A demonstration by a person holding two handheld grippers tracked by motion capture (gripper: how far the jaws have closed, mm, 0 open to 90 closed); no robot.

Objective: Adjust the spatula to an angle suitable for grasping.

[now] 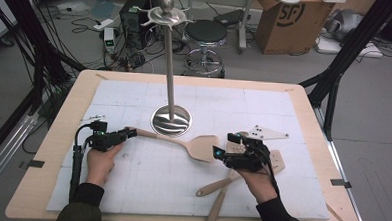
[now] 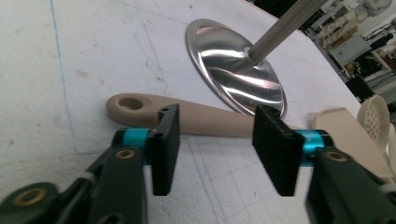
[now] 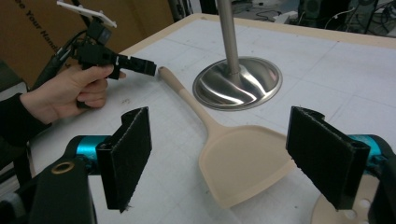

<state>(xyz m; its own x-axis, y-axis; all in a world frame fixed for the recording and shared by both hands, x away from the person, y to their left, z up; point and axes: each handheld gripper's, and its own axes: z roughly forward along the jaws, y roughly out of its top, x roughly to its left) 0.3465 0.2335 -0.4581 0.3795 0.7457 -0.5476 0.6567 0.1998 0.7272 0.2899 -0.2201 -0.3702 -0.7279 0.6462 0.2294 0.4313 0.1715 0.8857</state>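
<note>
Beige spatula flat on desk, between parted jaws of right gripper; left gripper at its handle, jaws apart, gripping nothing.

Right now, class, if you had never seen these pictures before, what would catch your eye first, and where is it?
First, the tall metal stand, whose shiny round base sits mid-table on the white mat. In front of it lies a beige spatula, handle towards the left gripper, blade by the right gripper. Both grippers have their fingers apart, with nothing between them.
</note>
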